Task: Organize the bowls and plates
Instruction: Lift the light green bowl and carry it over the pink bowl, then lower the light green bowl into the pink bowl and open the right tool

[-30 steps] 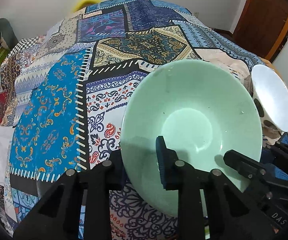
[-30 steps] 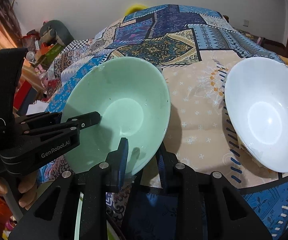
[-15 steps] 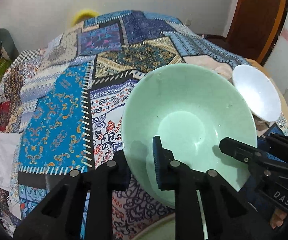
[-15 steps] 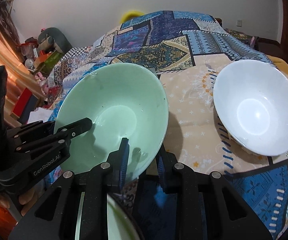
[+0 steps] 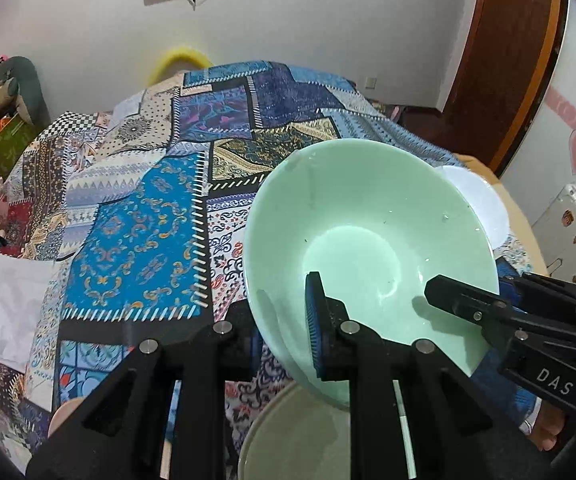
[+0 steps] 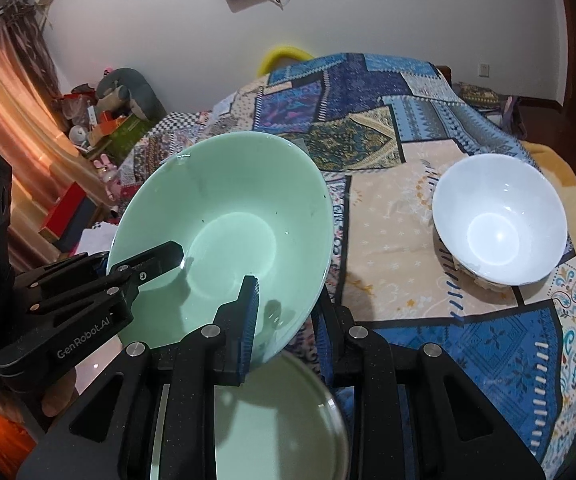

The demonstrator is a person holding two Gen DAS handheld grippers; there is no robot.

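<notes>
Patchwork cloth [image 5: 135,240] covered the table. Green bowl [image 5: 368,240], empty, had risen off it since a second ago, pinched at its near rim by both left gripper [image 5: 283,320] and right gripper [image 6: 288,312]. A green plate [image 6: 279,412] sat below them; empty white bowl [image 6: 500,220] lay beyond, likely the stacking target.

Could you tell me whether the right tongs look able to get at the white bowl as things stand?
Probably not yet: the right tongs are shut on the green bowl, which the left tongs also grip. The white bowl sits uncovered on the quilt.
</notes>
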